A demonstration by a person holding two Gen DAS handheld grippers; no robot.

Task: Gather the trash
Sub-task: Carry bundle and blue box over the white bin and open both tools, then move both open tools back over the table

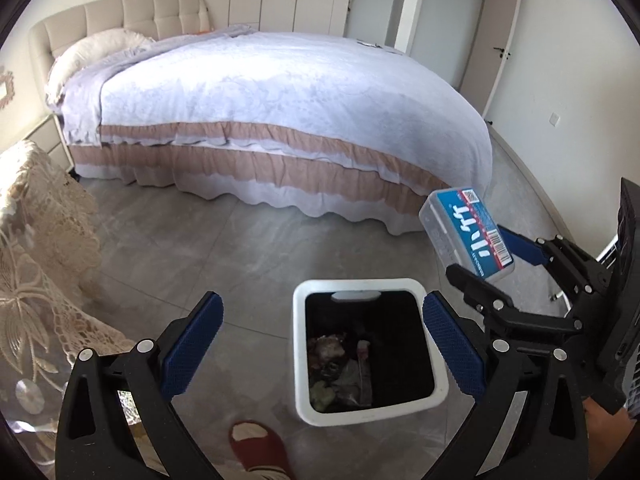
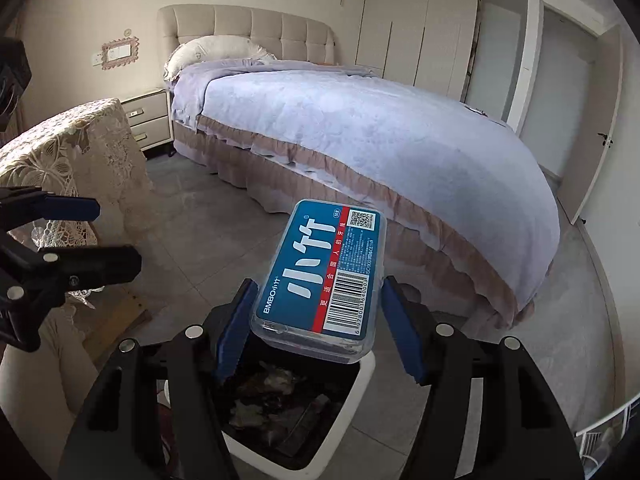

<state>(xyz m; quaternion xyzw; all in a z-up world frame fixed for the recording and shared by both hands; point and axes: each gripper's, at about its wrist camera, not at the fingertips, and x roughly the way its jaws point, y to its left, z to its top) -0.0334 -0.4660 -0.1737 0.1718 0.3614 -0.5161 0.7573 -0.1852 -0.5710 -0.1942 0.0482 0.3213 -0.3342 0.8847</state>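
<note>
Left wrist: grey tiled floor (bedroom), bed behind.

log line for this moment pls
stage: drop pending | right gripper: shut on plastic box, above trash bin | left gripper: open, empty | bin: open, trash inside

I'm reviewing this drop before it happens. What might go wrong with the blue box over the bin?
1. In the left wrist view the blue box hangs beside the white bin, toward the bed; released there, it may land on the floor.
2. The right gripper clamps only its near end, so the box may tip and strike the rim.
3. The left gripper is open above the bin's mouth and may block it.
</note>
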